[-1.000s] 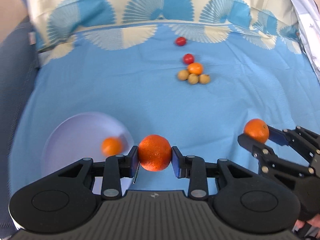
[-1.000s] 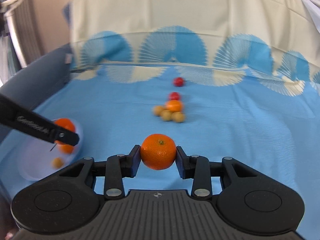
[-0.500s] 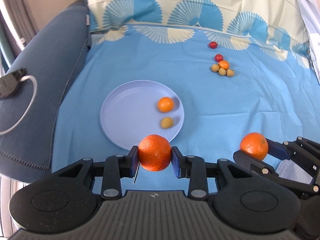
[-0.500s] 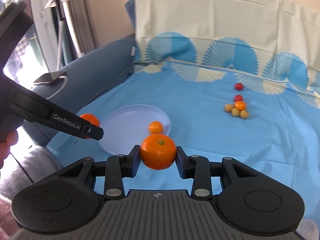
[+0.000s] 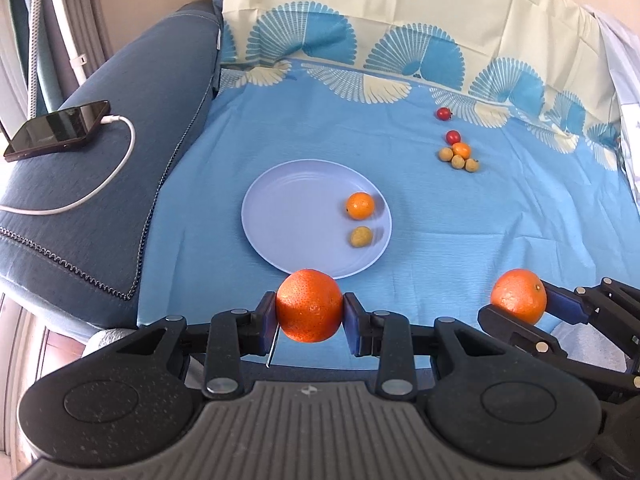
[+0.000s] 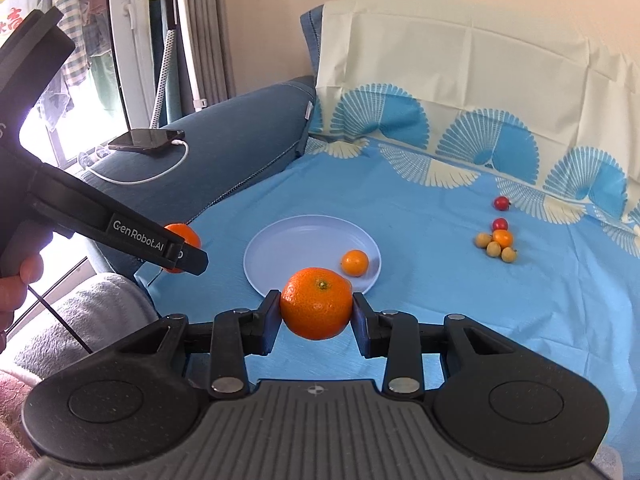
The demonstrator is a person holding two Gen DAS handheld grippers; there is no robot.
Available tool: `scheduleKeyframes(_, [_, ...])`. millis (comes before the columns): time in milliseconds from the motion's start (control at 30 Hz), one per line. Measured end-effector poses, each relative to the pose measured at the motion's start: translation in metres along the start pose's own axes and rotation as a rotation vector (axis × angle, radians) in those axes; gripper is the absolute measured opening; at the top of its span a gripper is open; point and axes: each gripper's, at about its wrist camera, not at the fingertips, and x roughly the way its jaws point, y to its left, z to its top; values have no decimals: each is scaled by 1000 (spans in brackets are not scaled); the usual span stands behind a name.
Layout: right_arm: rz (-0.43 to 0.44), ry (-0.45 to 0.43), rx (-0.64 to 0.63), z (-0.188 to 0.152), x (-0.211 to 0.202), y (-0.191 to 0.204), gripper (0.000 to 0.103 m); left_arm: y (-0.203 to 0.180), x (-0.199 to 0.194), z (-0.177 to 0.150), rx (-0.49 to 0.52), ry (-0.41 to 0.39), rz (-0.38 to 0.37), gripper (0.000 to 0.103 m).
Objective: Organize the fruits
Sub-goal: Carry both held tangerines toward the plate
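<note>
My left gripper [image 5: 310, 316] is shut on an orange [image 5: 309, 306], held above the blue cloth just short of the near rim of a pale blue plate [image 5: 296, 216]. The plate holds a small orange [image 5: 360, 205] and a tan longan [image 5: 361, 236]. My right gripper [image 6: 316, 314] is shut on a second orange [image 6: 316, 303]; it also shows in the left wrist view [image 5: 518, 296], at the right. In the right wrist view the left gripper [image 6: 182, 254] is at the left with its orange [image 6: 188, 236].
A cluster of longans and a small orange [image 5: 459, 155] lies far right with two red fruits [image 5: 453, 136] behind it. A phone [image 5: 56, 130] on a white cable rests on the dark blue sofa arm [image 5: 140, 120] at left. A cream backrest cover [image 5: 400, 0] stands behind.
Both grippers have pulled back and risen with their oranges still held. The plate and fruit cluster look farther away, and the sofa arm and phone have come into view.
</note>
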Motion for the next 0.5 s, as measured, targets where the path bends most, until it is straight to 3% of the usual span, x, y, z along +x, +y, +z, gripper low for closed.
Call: scheduleKeyframes(500, [-5, -6, 2, -2, -3, 2, 39, -1, 0, 2, -2, -5, -9, 38])
